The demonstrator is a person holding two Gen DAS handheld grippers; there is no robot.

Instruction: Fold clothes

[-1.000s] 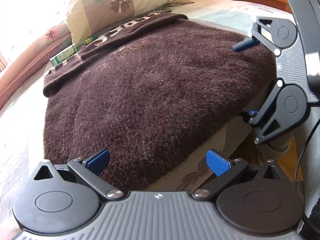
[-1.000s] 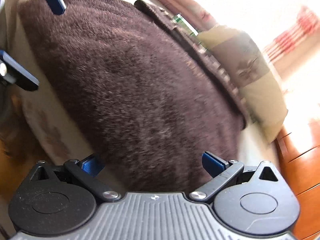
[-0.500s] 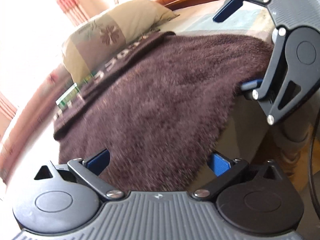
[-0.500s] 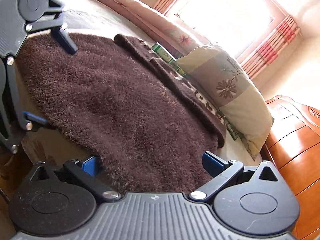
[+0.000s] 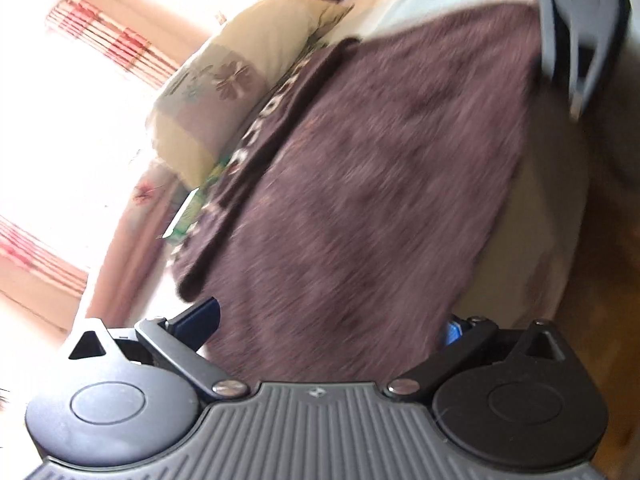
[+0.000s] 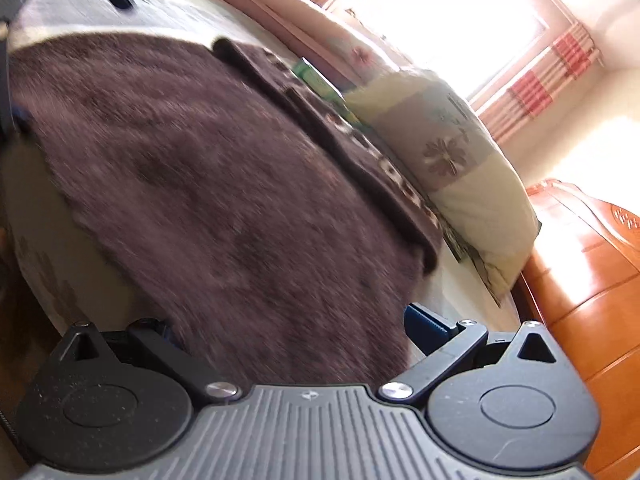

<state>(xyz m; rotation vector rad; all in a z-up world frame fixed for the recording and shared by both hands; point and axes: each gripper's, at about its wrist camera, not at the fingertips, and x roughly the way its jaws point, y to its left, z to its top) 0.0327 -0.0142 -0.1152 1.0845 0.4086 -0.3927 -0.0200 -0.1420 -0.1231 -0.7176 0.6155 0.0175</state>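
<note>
Folding step: near hem of the brown fleece garment (image 5: 372,184) sits between both sets of tongs; judged to be the start of a lift-and-carry toward the far edge
Garment location: spread flat on the bed (image 6: 192,4), near hem hanging a little over the bed's front edge, far edge with pale lettering lying just beside the floral pillow (image 6: 452,148)
Left tongs (image 5: 332,320): jaws spread wide, fleece lying between the blue pads; not clamped on the cloth as far as the blurred left wrist view shows
Right tongs (image 6: 296,324): jaws likewise apart, hem between them; left pad mostly buried in pile, so contact there is unclear
Spacing: each tool shows at the edge of the other's view, so they sit at opposite ends of the near hem, well apart
Doing it well: close both on the hem before raising; bite deep enough to catch the full thick pile
Carry: keep both ends level and taut so the fold line runs straight across
Landing: lay hem onto the lettered edge, short of the pillow
Risk: thick fleece may slip from a shallow pinch; one side lagging would skew the fold
Small green box (image 5: 188,220): beside far edge, keep clear
</note>
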